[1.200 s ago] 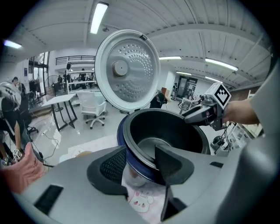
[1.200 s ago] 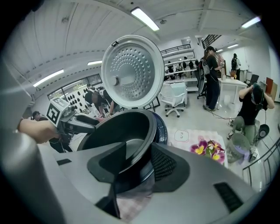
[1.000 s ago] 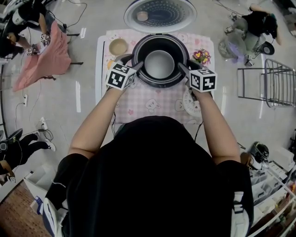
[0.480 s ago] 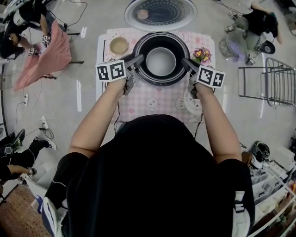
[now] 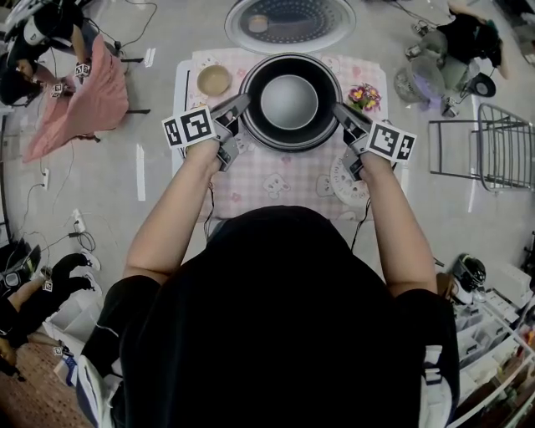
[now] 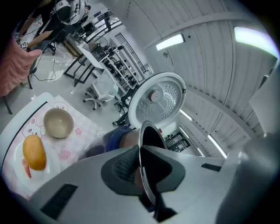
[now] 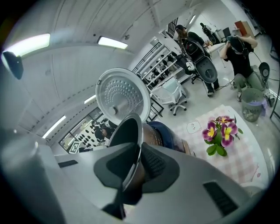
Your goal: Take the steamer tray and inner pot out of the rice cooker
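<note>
A grey floor [image 5: 159, 180], strewn with cables and with other people at its edges, surrounds a small table [image 5: 178, 117] under a pink checked cloth [image 5: 251, 180]. The person's black-clad torso [image 5: 284, 334] fills the lower half of the head view and hides the table's near edge.

On the cloth stands a dark rice cooker [image 6: 114, 136]. From above, its body is almost wholly hidden by the dark round inner pot with a silvery bottom [image 5: 289, 102]. The pot sits partly raised out of the cooker's mouth, and the right gripper view shows its brownish outer wall above the cooker's body. It is upright, mouth up, its axis vertical. The cooker's round perforated silver lid [image 5: 289, 21] stands open behind it, cut off by the head view's top edge.

The left gripper [image 5: 241, 104] and the right gripper [image 5: 338, 111] face each other across the pot. Both pairs of jaws have just been closing and now stand narrow. Each pair pinches the thin rim, with one pad inside the wall and one outside.

A white round perforated piece [image 5: 338, 185], perhaps the steamer tray, lies on the cloth, half hidden under the right gripper. A beige bowl [image 5: 214, 81] sits left of the pot, and purple and yellow flowers [image 5: 364, 99] sit to its right. An orange oblong thing [image 6: 34, 151] beside the bowl is too unclear to name.
</note>
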Tool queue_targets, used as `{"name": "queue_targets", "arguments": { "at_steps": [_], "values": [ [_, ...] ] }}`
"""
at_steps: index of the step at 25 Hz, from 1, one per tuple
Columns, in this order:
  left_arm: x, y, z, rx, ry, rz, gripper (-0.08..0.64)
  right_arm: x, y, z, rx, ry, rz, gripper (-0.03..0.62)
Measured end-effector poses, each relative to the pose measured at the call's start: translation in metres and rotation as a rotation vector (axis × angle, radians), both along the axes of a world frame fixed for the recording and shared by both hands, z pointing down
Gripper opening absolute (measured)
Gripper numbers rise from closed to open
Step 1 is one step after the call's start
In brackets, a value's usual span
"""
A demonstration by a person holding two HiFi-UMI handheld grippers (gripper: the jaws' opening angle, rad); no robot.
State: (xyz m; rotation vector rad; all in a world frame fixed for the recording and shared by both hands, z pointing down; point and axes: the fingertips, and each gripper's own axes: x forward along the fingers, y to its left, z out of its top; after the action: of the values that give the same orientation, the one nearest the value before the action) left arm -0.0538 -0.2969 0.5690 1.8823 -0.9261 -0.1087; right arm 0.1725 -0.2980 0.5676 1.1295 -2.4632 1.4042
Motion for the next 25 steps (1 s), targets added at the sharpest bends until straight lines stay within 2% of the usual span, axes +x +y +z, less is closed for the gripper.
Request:
{"name": "queue_targets", "arguments": {
  "at_steps": [7,16,18,21,25],
  "values": [
    [0.004,0.005,-0.042,0.078,0.027,-0.005,0.04,0.005,0.009,-0.044,0.064,-0.035,-0.013,0.051],
    [-0.036,0.018,-0.105,0.191,0.059,-0.043,0.04,-0.033,0.012,-0.11,0.178,-0.074,-0.066,0.051],
    [-0.046,0.025,-0.119,0.213,0.061,-0.054,0.04,-0.045,0.017,-0.123,0.201,-0.095,-0.096,0.051],
    [-0.068,0.039,-0.137,0.238,0.061,-0.081,0.04,-0.079,0.025,-0.15,0.276,-0.155,-0.198,0.051],
    [-0.103,0.059,-0.152,0.298,0.047,-0.109,0.04,-0.119,0.035,-0.155,0.275,-0.179,-0.269,0.051]
  ]
}}
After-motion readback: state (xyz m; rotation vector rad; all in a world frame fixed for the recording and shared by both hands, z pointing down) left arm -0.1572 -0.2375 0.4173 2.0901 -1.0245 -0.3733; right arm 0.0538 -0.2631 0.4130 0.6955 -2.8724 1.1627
